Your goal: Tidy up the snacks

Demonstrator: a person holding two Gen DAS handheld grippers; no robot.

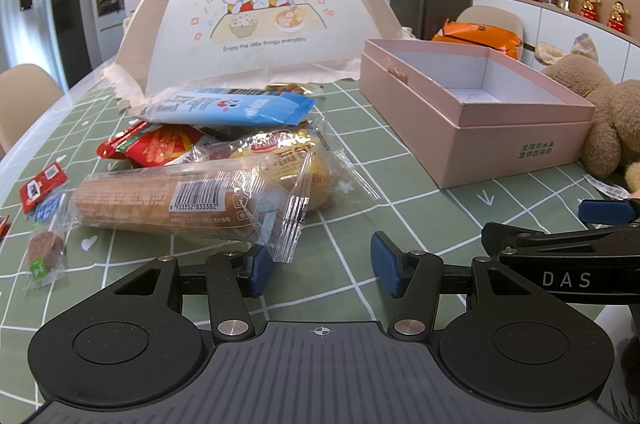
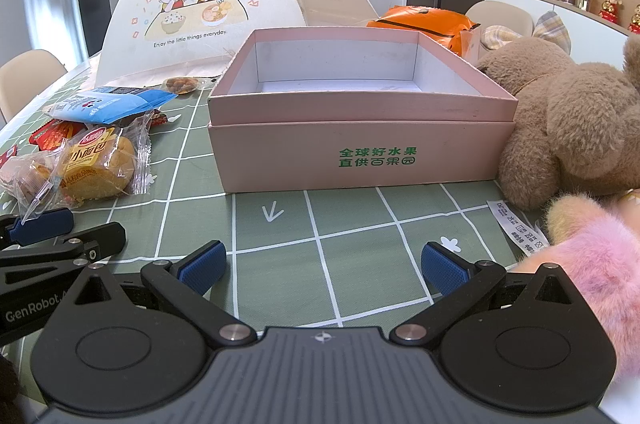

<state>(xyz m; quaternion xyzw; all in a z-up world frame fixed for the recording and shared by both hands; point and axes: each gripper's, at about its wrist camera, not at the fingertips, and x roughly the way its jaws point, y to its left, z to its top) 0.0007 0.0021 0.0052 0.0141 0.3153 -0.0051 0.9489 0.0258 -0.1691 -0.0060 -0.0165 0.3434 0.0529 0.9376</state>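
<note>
**Snack pile and open box on the checked cloth**

A green tablecloth point(image 2: 352, 220) with a white grid covers the table, smooth and flat. At the back stands a domed fabric food cover point(image 1: 256, 20), pale and soft-sided, printed with two cartoon children at a meal. Right of it sits the pink box point(image 2: 360, 152), square-cornered card with a matt finish, white inside, open at the top and with nothing visible in it; green characters are printed on its near wall. A brown plush bear point(image 2: 572, 128), thick-furred, leans against the box's right side, and a pink fluffy toy point(image 2: 600, 264) lies nearer the right wrist camera. Behind the box is a crinkled orange bag point(image 2: 424, 20).

The snacks lie in a loose heap left of the box, on the cloth: a long blue packet point(image 1: 236, 108) on top at the back, a glossy red packet point(image 1: 160, 144) under it, a round bun point(image 2: 100, 164) in clear film with yellow print, and a long cake roll point(image 1: 172, 204) in clear crinkly wrap at the front. A small wrapped lollipop point(image 1: 44, 248) lies apart at the left.

The left gripper point(image 1: 316, 264) hangs just before the roll, its ribbed blue pads spread with only cloth between them. The right gripper point(image 2: 324, 268) faces the box, pads spread wide and holding nothing.
</note>
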